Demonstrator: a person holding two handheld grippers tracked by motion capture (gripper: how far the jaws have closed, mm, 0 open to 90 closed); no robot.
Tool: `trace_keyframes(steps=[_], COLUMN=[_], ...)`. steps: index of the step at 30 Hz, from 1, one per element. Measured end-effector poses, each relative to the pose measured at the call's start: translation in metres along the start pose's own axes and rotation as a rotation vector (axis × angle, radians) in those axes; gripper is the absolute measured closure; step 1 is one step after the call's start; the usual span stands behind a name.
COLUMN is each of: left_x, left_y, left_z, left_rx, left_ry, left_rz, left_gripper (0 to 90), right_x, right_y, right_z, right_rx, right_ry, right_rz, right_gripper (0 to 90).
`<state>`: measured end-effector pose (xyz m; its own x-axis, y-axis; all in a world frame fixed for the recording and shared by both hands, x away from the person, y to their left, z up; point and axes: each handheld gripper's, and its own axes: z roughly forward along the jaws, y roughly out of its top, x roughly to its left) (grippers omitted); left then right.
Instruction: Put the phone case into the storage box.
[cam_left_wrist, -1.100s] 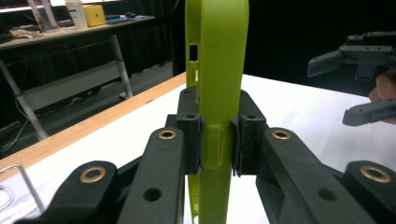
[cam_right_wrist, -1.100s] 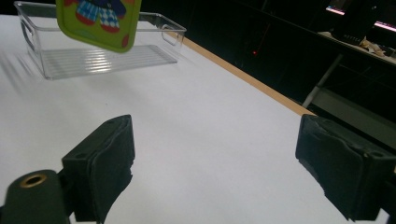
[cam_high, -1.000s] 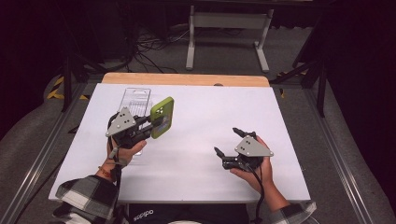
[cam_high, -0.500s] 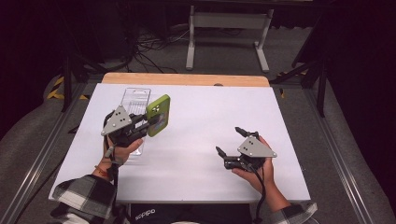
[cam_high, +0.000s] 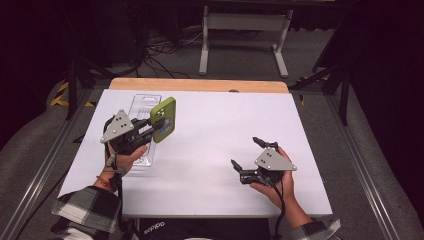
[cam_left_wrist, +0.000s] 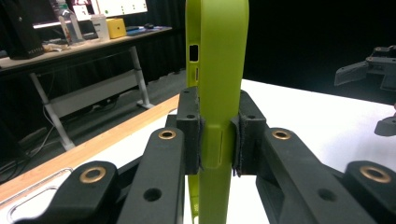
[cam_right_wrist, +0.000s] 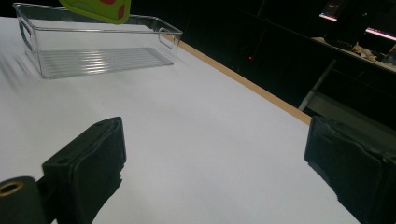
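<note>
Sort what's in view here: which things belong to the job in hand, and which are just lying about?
In the job:
- green phone case, clamped in the left gripper
- clear plastic bin beside it
- right gripper, open and empty

Lying about:
- desk frame beyond the table
- floor cables
- cluttered bench in the background

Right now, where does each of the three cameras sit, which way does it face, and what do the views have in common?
High view: above the person's side, looking forward and down on the white table; both forearms show, each with a hand-held gripper.
Left gripper view: rides the left hand-held gripper, looking along its jaws, shut on the green phone case.
Right gripper view: rides the right hand-held gripper, open jaws facing the clear plastic bin.
Shared: the green phone case appears in all three views; the bin in the high and right gripper views.
</note>
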<state>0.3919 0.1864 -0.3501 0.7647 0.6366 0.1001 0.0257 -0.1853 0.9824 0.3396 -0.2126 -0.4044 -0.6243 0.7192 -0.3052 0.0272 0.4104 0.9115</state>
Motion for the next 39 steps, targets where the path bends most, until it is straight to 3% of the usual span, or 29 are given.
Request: trace_keyframes(steps=[39], left_x=[0.022], left_y=[0.005], left_z=[-0.029], left_rx=[-0.008], left_ry=[0.048], left_rz=[0.015], left_gripper=[77.4], right_x=[0.001], right_y=[0.000], right_z=[0.003], right_rx=[0.004], right_ry=[0.009], right_rz=[-0.001], right_gripper=[6.8])
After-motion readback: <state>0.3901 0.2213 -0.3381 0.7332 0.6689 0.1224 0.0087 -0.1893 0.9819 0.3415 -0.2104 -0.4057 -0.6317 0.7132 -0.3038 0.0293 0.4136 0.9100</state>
